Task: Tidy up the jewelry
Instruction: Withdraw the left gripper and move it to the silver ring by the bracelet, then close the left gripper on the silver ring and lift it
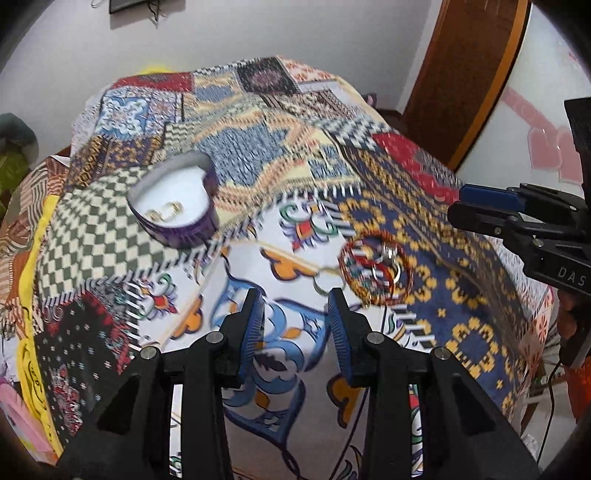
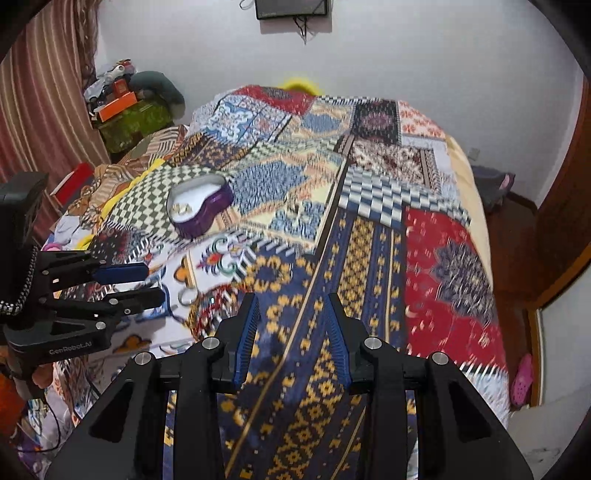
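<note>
Both empty, part-open, the left gripper (image 1: 295,314) is hovering nearer the red bangles (image 1: 375,267), lying just ahead-right; the right gripper (image 2: 291,325) is pointing past them, the purple heart-shaped box (image 1: 173,206) lying beyond.

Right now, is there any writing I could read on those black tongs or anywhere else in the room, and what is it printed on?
"DAS": white letters on the black body of the right tongs, cut off at the picture's edge.
"GenRobot.AI": pale letters on the black body of the left tongs.
Wall screen: a small mark at its lower corner, too small to read.
Heart-shaped purple box: no writing visible.
</note>
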Tool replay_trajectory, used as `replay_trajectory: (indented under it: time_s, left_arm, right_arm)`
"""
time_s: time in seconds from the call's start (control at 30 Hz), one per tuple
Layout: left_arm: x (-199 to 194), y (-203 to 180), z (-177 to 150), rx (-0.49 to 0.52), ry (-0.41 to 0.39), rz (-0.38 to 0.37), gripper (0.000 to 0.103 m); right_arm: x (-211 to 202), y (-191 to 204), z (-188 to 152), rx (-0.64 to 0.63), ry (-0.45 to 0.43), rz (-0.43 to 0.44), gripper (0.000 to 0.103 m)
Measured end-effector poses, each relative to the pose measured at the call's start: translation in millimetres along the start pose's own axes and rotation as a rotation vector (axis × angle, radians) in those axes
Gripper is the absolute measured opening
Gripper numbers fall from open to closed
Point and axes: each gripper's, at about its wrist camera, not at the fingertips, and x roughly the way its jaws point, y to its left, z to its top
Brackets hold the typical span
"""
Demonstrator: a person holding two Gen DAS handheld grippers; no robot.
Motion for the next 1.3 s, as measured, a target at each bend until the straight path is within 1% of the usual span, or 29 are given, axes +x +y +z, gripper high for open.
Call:
replay_trajectory:
  time_s: [0.1, 0.37, 0.6, 0.63, 0.73, 0.87, 1.03, 1.1, 1.17, 1.23, 1.3]
  left_arm:
    - [7, -4, -3, 0.011, 0.014, -0.008, 0.036]
    - [18, -14, 4, 0.054, -0.005, -0.018, 0.036]
    - [25, -12, 10, 0.031, -0.018, -0.037, 0.036]
    - [26, -13, 10, 0.031, -0.023, -0.037, 0.034]
    - [25, -14, 8, 0.039, -0.031, -0.036, 0.021]
    - [21, -14, 4, 0.039, -0.037, -0.039, 0.021]
    - [17, -10, -2, 0.022, -0.041, -0.046, 0.021]
    - [15, -9, -5, 0.014, -0.043, -0.051, 0.021]
    - [13, -8, -8, 0.009, -0.044, -0.055, 0.021]
    - [11, -8, -10, 0.01, -0.046, -0.056, 0.021]
    - [10, -8, -11, 0.012, -0.049, -0.053, 0.021]
  right_arm:
    - [3, 1, -6, -0.004, 0.011, 0.017, 0.033]
    - [7, 11, -10, -0.047, 0.01, 0.036, 0.033]
    - [10, 20, -9, -0.078, 0.009, 0.058, 0.033]
    - [10, 22, -10, -0.086, 0.009, 0.063, 0.033]
    - [13, 27, -9, -0.108, 0.01, 0.068, 0.033]
    - [18, 34, -8, -0.142, 0.009, 0.061, 0.033]
    - [25, 37, -3, -0.153, 0.018, 0.086, 0.033]
    - [28, 38, -1, -0.16, 0.021, 0.09, 0.031]
    - [32, 39, 1, -0.168, 0.027, 0.083, 0.027]
    - [37, 39, 2, -0.172, 0.038, 0.076, 0.02]
    - [41, 39, 2, -0.168, 0.048, 0.07, 0.018]
